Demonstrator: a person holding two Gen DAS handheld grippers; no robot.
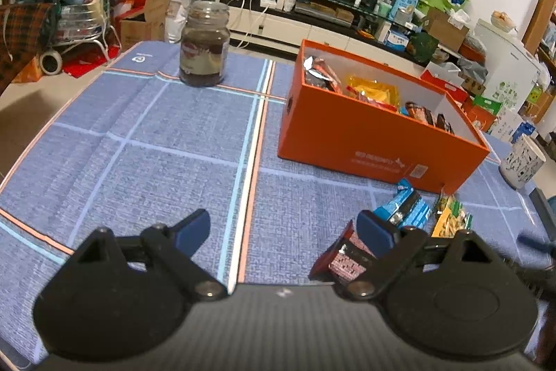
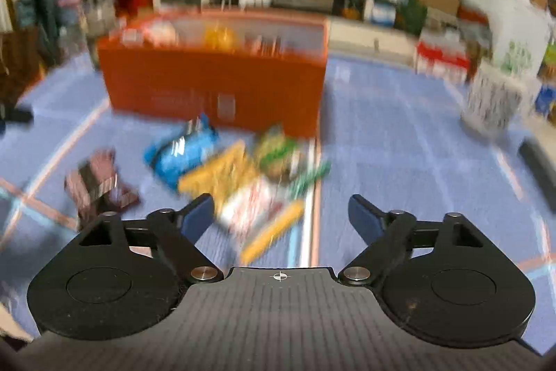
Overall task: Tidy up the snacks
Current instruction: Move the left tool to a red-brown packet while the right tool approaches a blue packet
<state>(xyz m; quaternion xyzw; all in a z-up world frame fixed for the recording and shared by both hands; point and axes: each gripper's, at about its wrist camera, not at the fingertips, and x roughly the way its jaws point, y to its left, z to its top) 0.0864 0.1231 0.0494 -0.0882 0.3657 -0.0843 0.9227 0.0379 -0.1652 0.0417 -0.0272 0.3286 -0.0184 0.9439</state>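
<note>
Sitting on the blue checked tablecloth (image 1: 156, 162), the orange box (image 1: 375, 141) is open-topped and already holds several snack packets (image 1: 375, 91): dark wrappers at its far end, yellow ones in the middle, more dark ones at the near end. Loose snacks lie on the cloth just in front of the box's long near side: a blue packet (image 2: 184, 152), a yellow and white packet (image 2: 243, 193), a green packet (image 2: 281, 155) touching the yellow one, and a dark red packet (image 2: 97, 183) apart from the group, towards the left table edge in the right wrist view. That view is blurred, so labels cannot be read.

Left gripper (image 1: 283, 225): fingers wide, nothing between them, over bare cloth; the dark red packet lies just beside its right finger. Right gripper (image 2: 281, 212): fingers wide, pads touching nothing, above the yellow and white packet.

A glass jar (image 1: 205, 44) with dark contents stands upright near the far table edge, well apart from the box. A patterned white cup (image 1: 524, 162) stands near the right table edge.
</note>
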